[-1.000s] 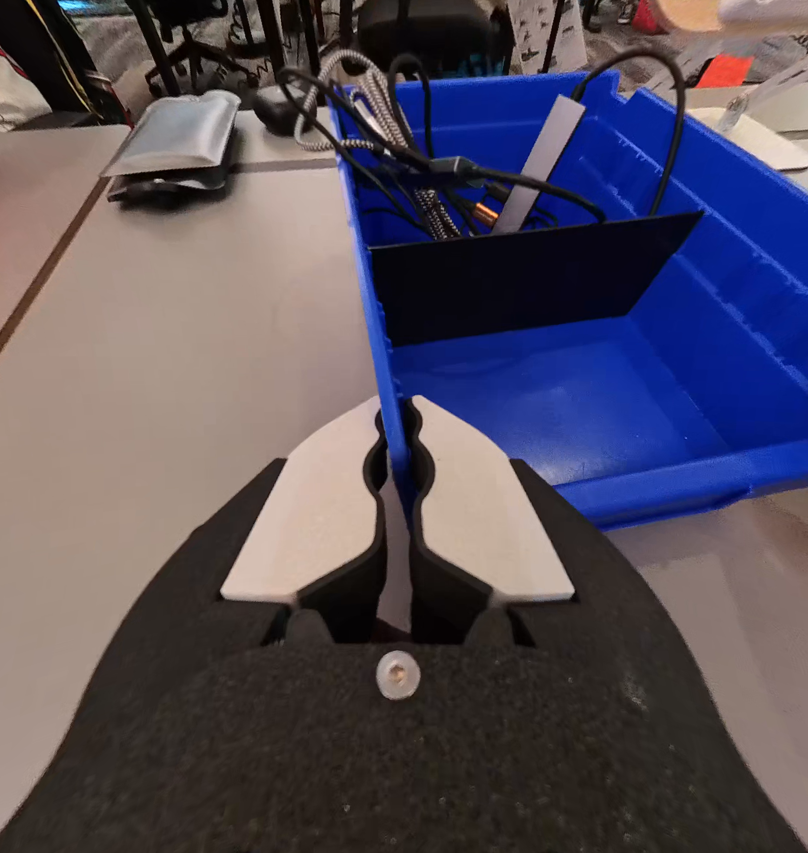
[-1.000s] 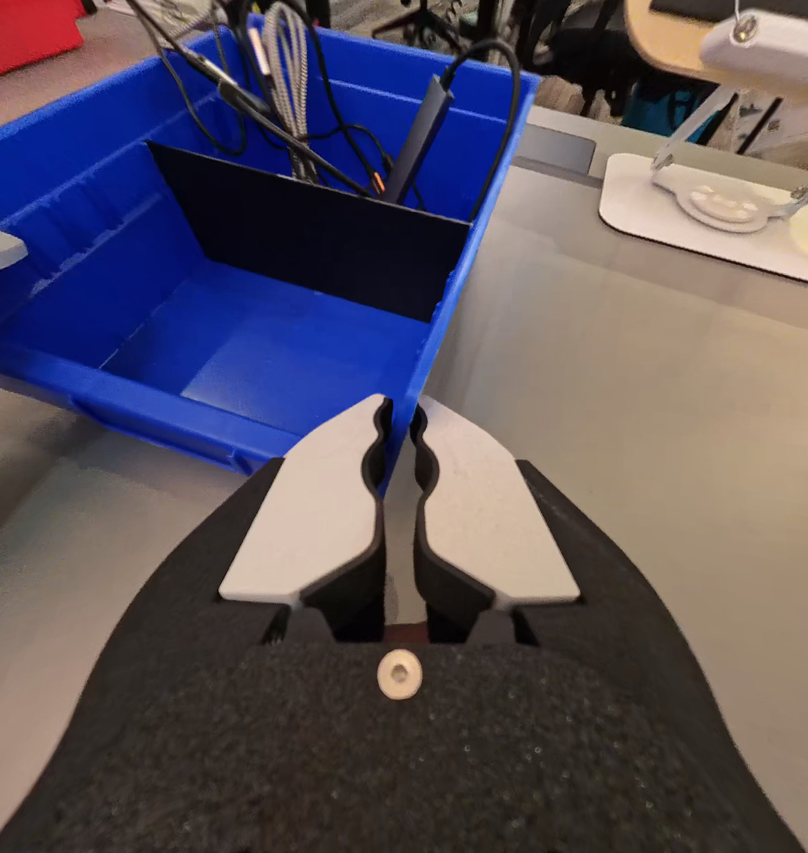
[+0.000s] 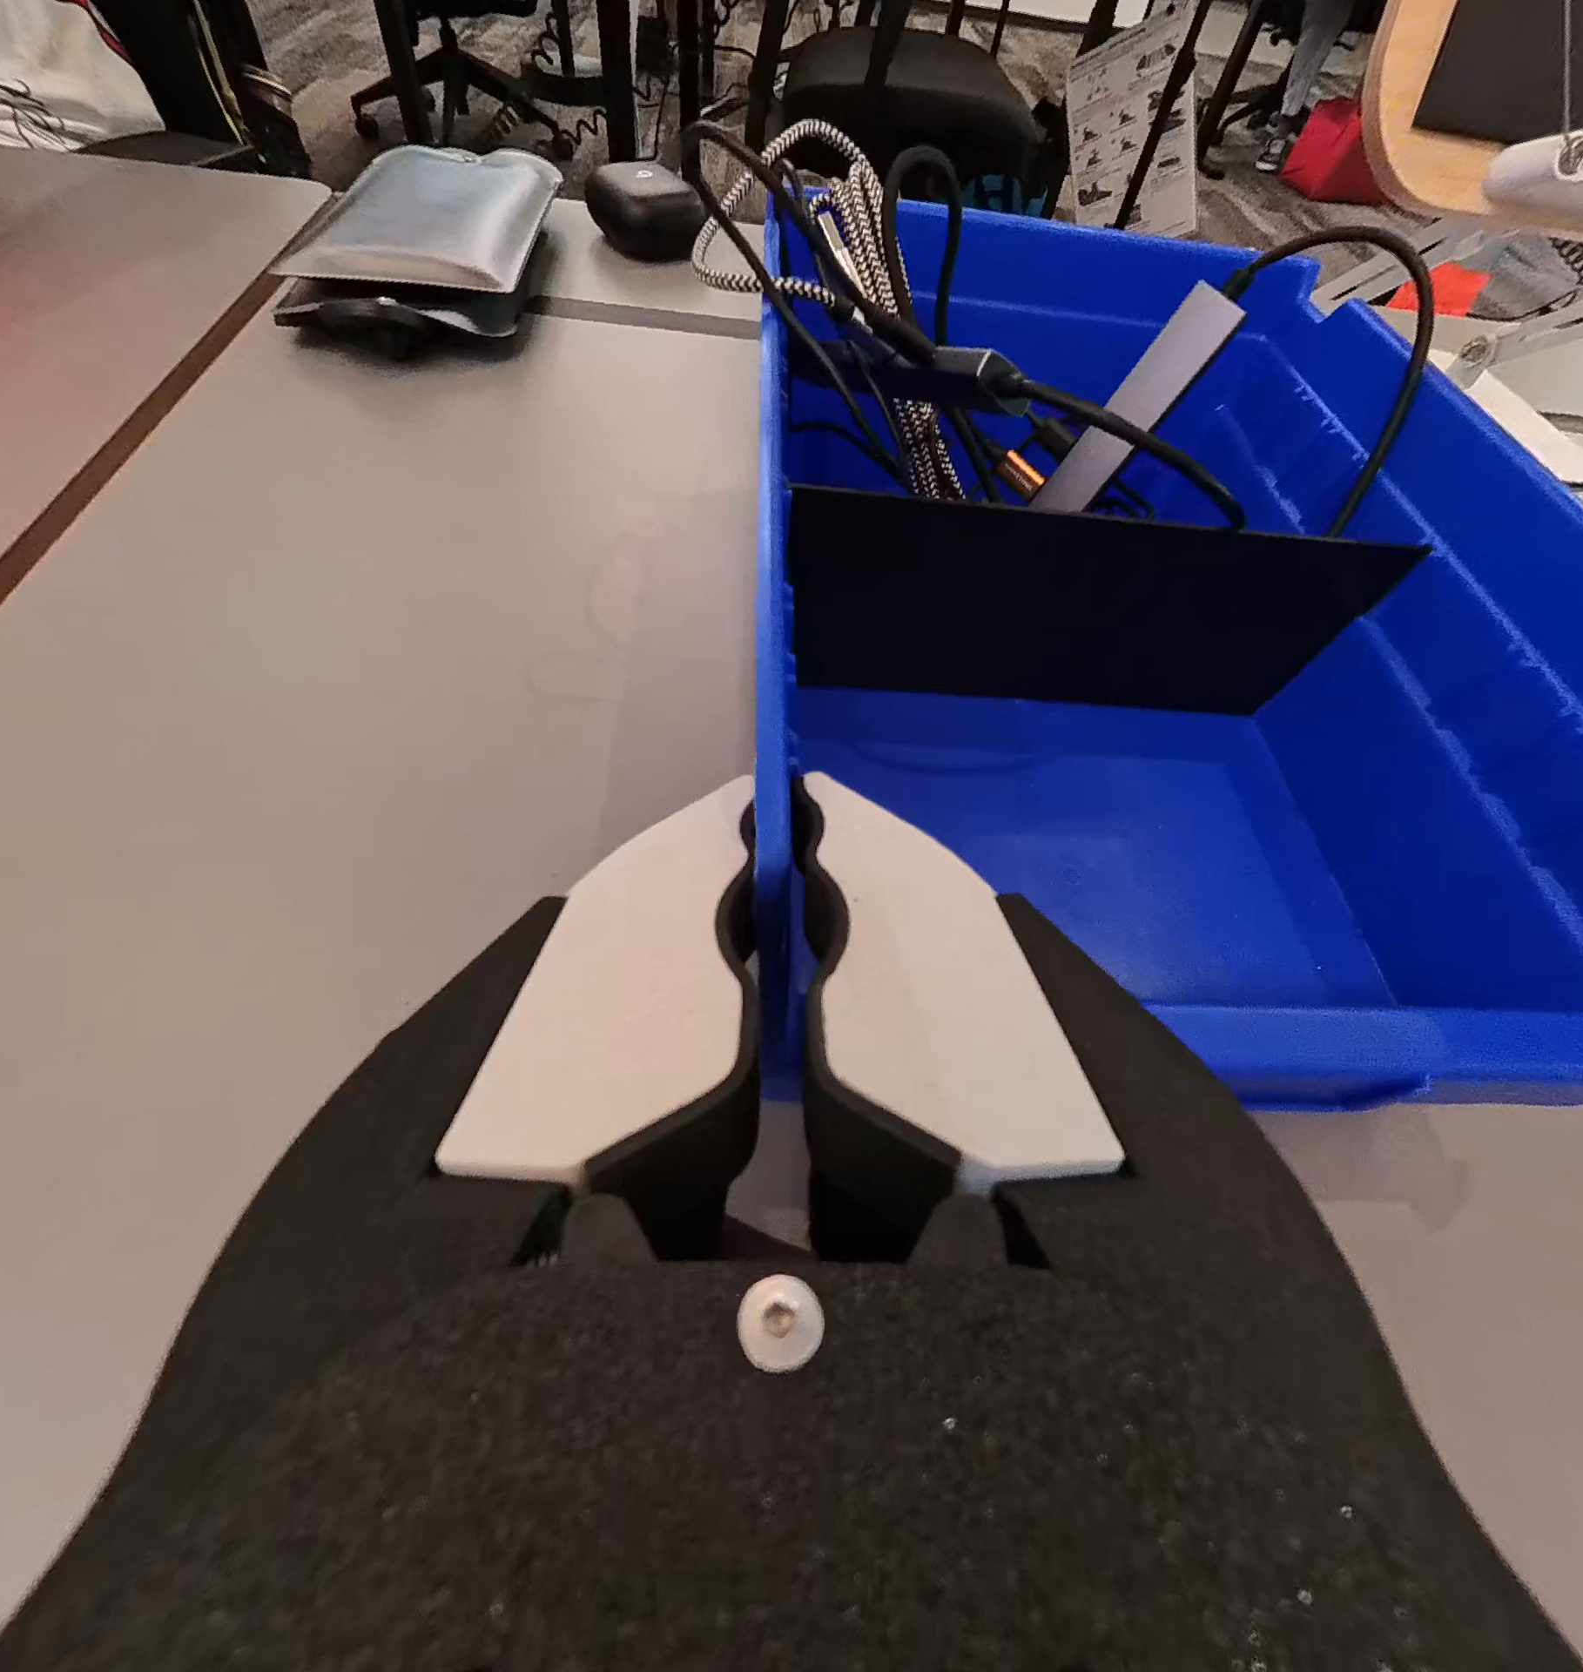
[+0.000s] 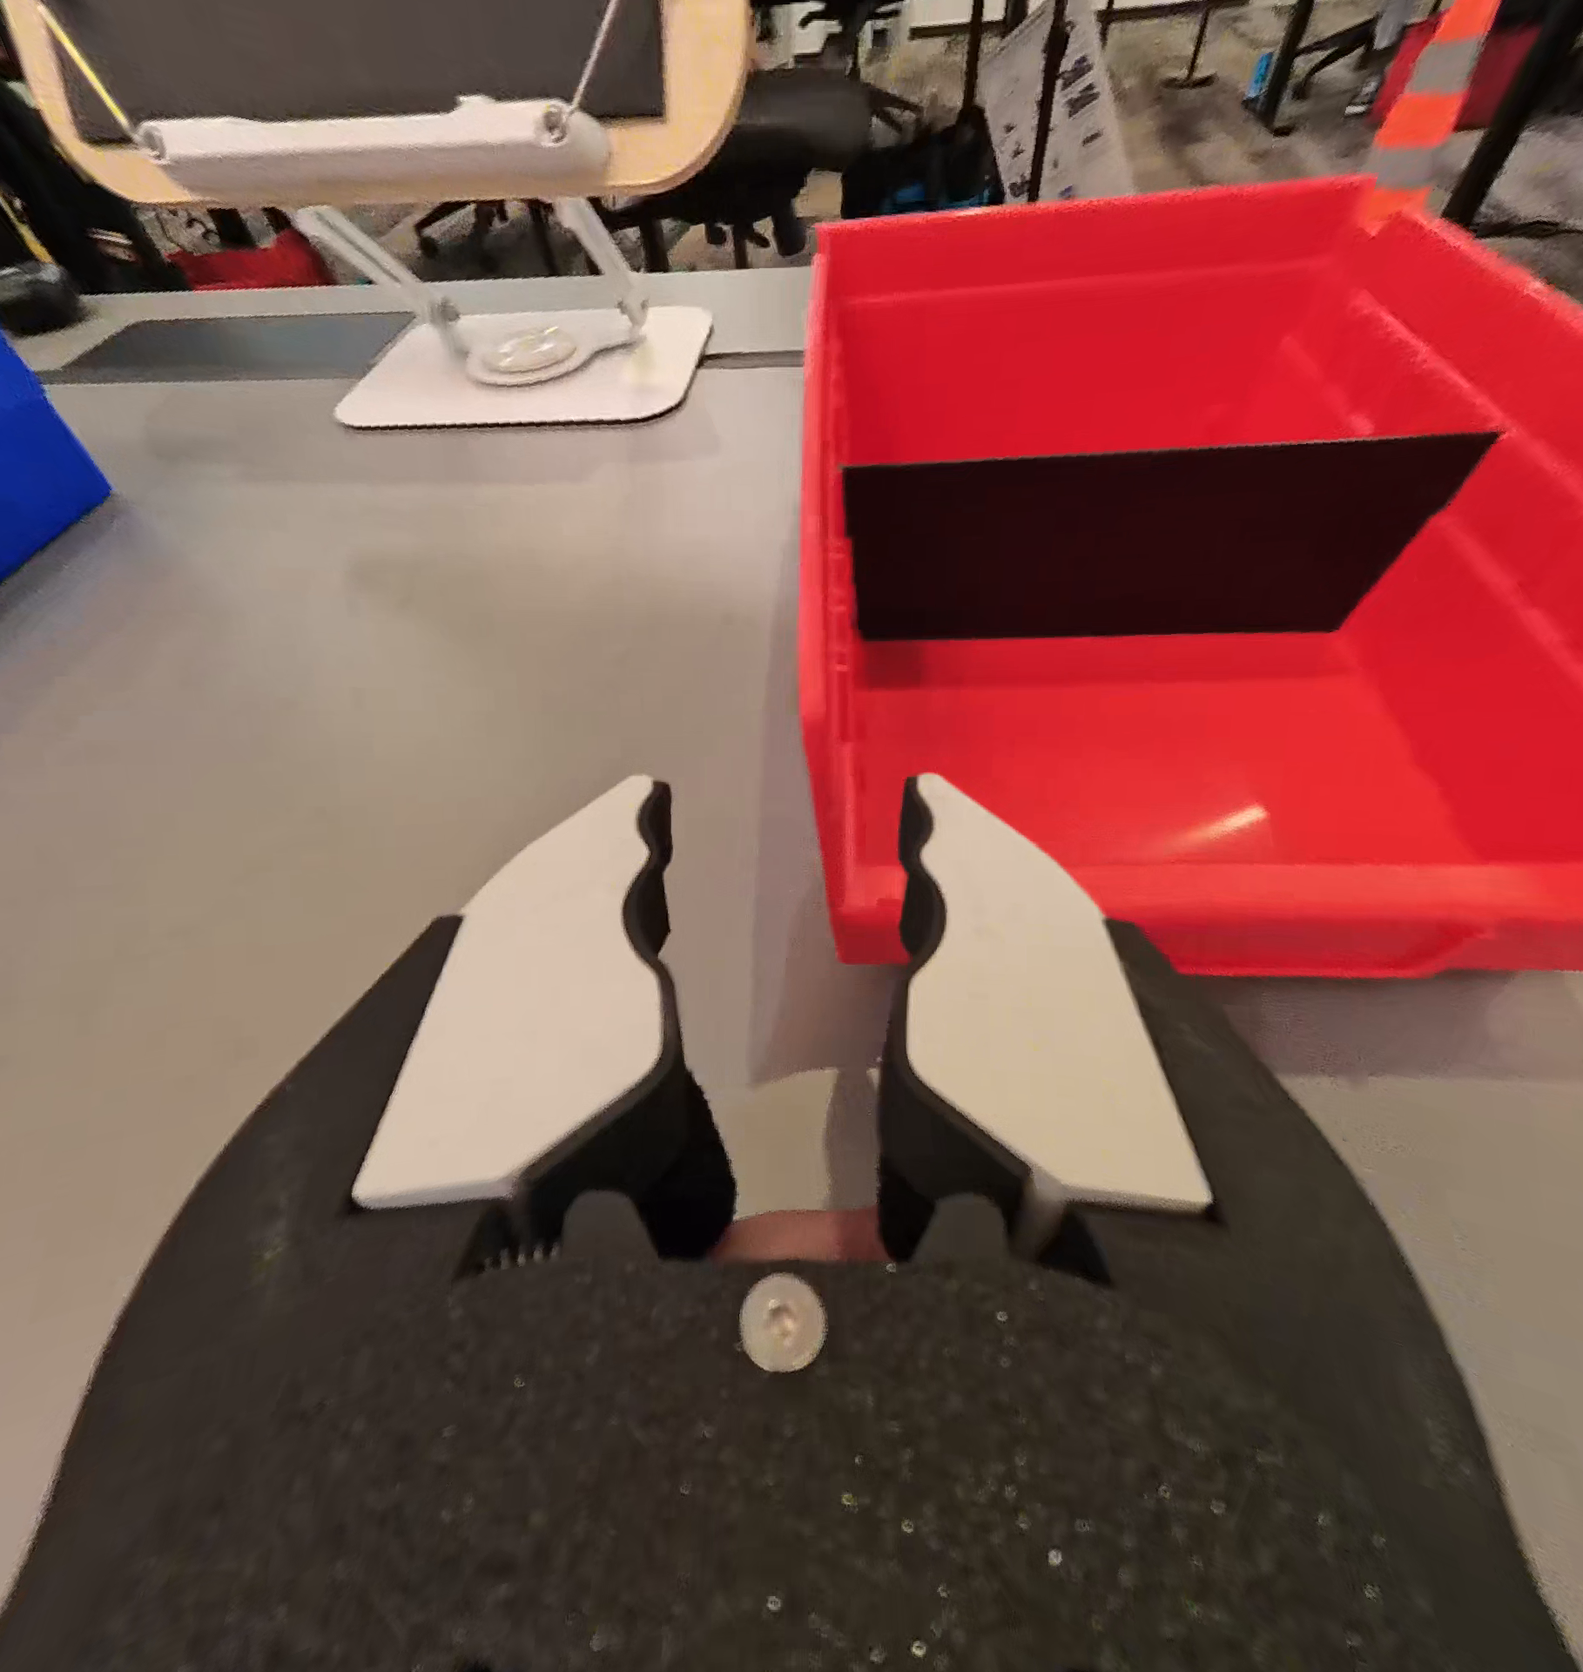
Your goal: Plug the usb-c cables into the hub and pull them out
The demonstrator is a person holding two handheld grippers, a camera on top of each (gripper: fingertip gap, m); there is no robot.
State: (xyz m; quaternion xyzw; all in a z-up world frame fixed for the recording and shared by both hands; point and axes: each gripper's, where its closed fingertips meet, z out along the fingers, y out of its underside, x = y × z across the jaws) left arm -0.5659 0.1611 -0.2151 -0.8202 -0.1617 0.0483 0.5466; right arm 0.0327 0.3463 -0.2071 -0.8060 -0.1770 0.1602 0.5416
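Note:
A blue bin stands on the grey table. Its far compartment, behind a black divider, holds a slim grey hub leaning upright and a tangle of black and braided usb-c cables. My left gripper is shut on the bin's left wall near the front corner. My right gripper is open and empty above the table, just left of an empty red bin. A corner of the blue bin shows in the right wrist view.
A silver pouch and a small black case lie at the far table edge. A white stand base sits behind the middle of the table. The red bin has a black divider. Chairs stand beyond the table. There is about 65 cm between the tips of the two grippers.
My right gripper has let go of the blue bin's right wall, opened, and swung right to face the red bin. My left gripper still grips the left wall.

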